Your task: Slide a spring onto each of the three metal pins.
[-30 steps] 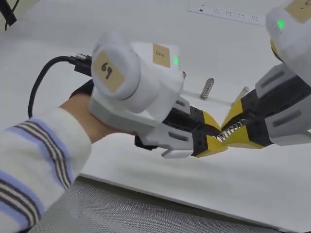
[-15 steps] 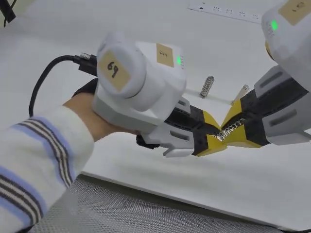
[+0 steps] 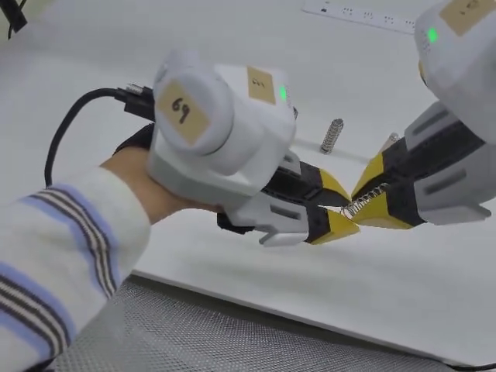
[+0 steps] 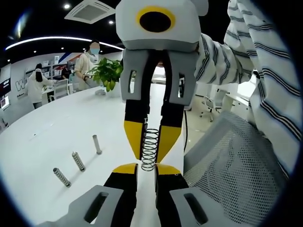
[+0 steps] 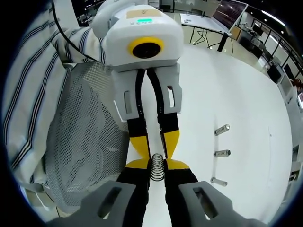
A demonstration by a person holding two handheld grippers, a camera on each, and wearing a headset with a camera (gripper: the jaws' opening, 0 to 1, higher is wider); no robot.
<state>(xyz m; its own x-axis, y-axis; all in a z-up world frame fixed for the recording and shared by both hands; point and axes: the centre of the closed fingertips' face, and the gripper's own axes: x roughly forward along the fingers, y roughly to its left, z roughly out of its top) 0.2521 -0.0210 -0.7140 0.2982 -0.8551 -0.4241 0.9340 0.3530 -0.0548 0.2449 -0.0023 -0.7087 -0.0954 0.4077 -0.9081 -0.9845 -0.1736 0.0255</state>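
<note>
**Now the claws meet nose to nose over the spring**

Up at centre frame in the head view, the left claw (image 3: 350,212) lies level in a hand (image 3: 143,186) with a striped sleeve (image 3: 54,256), pointing right. The right claw (image 3: 353,206) slants in from the upper right and its tips meet the left's. It is clamped on the spring (image 3: 360,201), held clear above the surface (image 3: 232,46). The left claw's jaws stand slightly apart, one on each side of the spring's near end. I cannot tell if they touch it.

Beyond them the white surface runs wide. In the left gripper view three pins stand in a row at lower left. The two nearer pins (image 4: 61,177) (image 4: 78,161) show coils and the far pin (image 4: 97,144) looks smooth. A power strip (image 3: 364,17) lies at the head view's top edge, and a black cable (image 3: 66,128) loops at the left. Grey mesh (image 3: 194,333) fills the bottom. Further back in the room are a potted plant (image 4: 108,72), people standing, and ceiling lights.
</note>
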